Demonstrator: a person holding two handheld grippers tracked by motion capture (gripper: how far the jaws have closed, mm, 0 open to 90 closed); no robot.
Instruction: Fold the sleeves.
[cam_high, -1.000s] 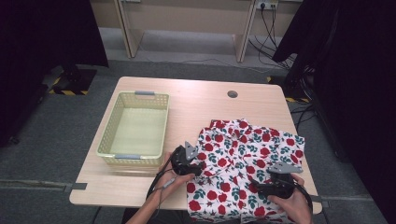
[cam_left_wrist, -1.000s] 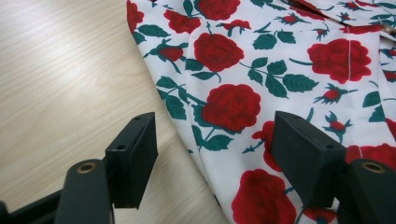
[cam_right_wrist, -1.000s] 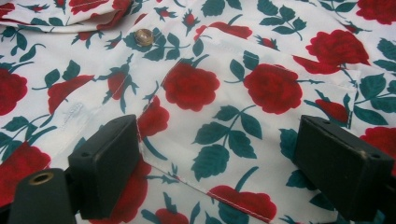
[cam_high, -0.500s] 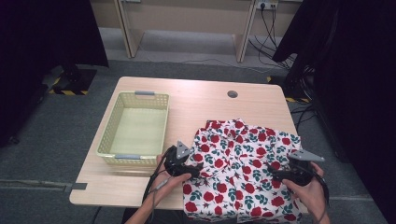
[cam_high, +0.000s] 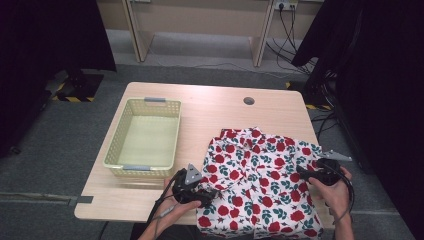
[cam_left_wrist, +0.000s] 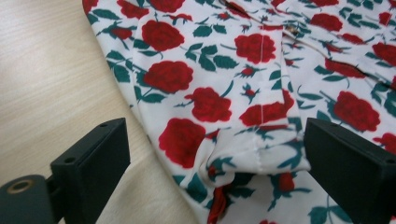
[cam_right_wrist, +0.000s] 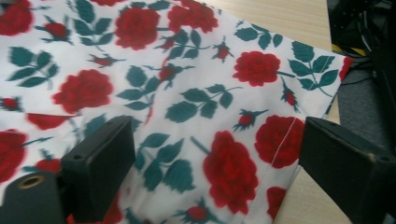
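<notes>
Soft matt rose-print cloth (cam_high: 260, 185), smooth pale wood table (cam_high: 210, 115), perforated plastic basket (cam_high: 113, 150)

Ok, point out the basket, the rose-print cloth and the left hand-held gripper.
basket (cam_high: 113, 150), high view, its left wall.
rose-print cloth (cam_high: 260, 175), high view, middle of the fabric.
left hand-held gripper (cam_high: 212, 192), high view, between its jaw tips.

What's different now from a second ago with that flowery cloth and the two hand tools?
The right gripper slid outward to the rose-print garment's right edge, spreading it wider. The left gripper shifted slightly at the left edge; its jaws have just been opening over a fabric fold. The basket and table stayed put.
</notes>
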